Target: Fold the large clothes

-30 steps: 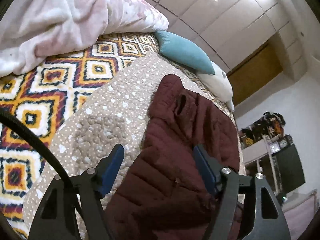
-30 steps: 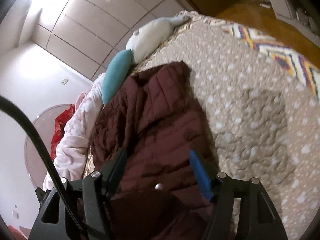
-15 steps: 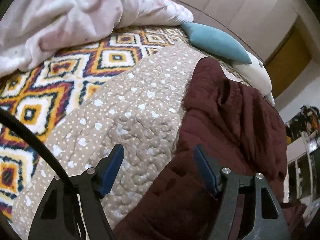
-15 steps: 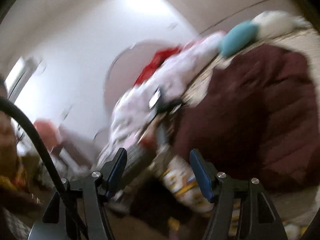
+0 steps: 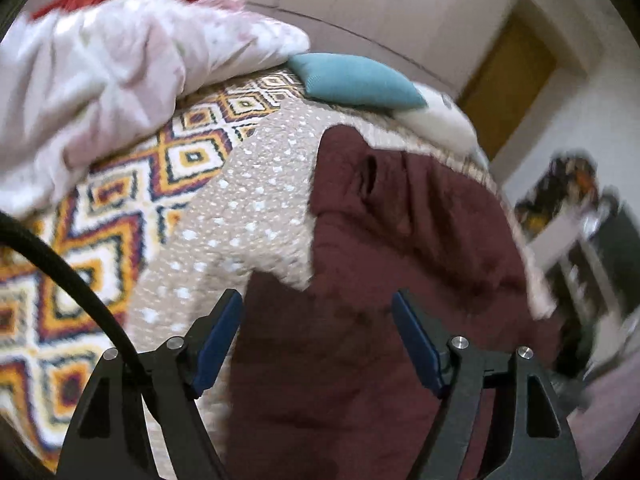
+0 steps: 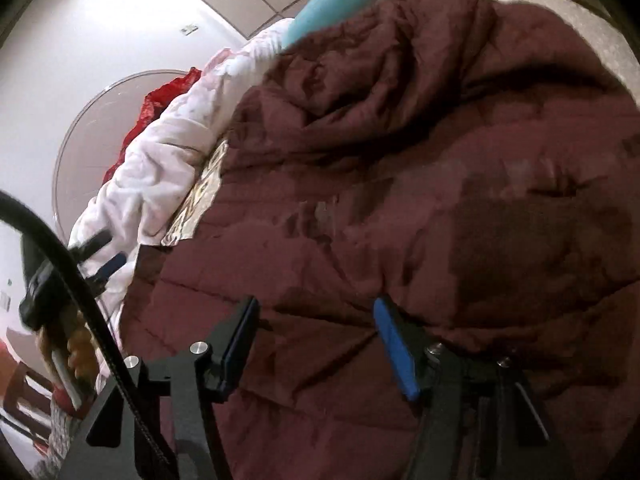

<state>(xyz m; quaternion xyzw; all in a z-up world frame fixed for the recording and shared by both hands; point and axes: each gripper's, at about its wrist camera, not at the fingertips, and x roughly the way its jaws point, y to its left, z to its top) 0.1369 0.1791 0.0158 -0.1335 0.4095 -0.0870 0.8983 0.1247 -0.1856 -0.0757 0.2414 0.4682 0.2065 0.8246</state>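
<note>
A dark maroon quilted jacket (image 5: 400,248) lies spread on a beige dotted bed cover (image 5: 248,216). My left gripper (image 5: 318,316) is open, its blue-padded fingers hovering just above the jacket's near edge, holding nothing. In the right wrist view the jacket (image 6: 420,184) fills most of the frame, rumpled. My right gripper (image 6: 316,320) is open close over the jacket's quilted fabric, holding nothing. The left gripper also shows in the right wrist view (image 6: 102,254) at the far left, small and blurred.
A patterned diamond blanket (image 5: 100,220) lies left of the beige cover. A white-pink duvet (image 5: 112,68) is heaped at the back left, with red cloth behind it. A teal cushion (image 5: 352,80) and a white pillow (image 5: 440,120) sit at the bed's head. Shelves stand at right (image 5: 592,232).
My right gripper swung from facing the room back over the jacket, now much closer to it. My left gripper shifted so the jacket's near edge lies between its fingers. Both stay open.
</note>
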